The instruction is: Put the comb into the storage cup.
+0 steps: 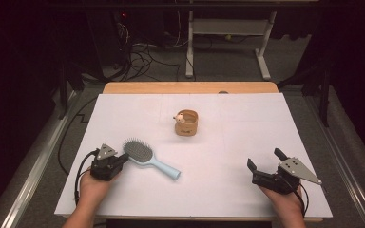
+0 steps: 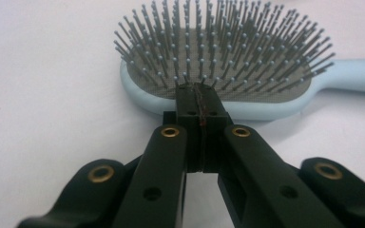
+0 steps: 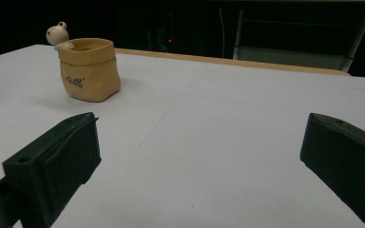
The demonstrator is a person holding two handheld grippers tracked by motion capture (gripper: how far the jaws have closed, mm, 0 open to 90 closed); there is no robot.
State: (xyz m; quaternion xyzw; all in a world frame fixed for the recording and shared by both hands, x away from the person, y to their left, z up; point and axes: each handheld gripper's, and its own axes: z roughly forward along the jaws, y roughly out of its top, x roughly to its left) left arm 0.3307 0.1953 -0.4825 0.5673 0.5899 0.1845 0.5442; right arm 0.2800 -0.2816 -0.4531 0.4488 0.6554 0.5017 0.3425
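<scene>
The left gripper [image 2: 200,95], jaws pressed together, is set at the hairbrush [image 2: 228,71] head; opening is needed before grasping; the right gripper [image 1: 266,166] is held spread

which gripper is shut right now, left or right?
The left gripper: its jaws are pressed together, tips at the head of the blue hairbrush. The right gripper has its jaws spread wide over bare table.
</scene>
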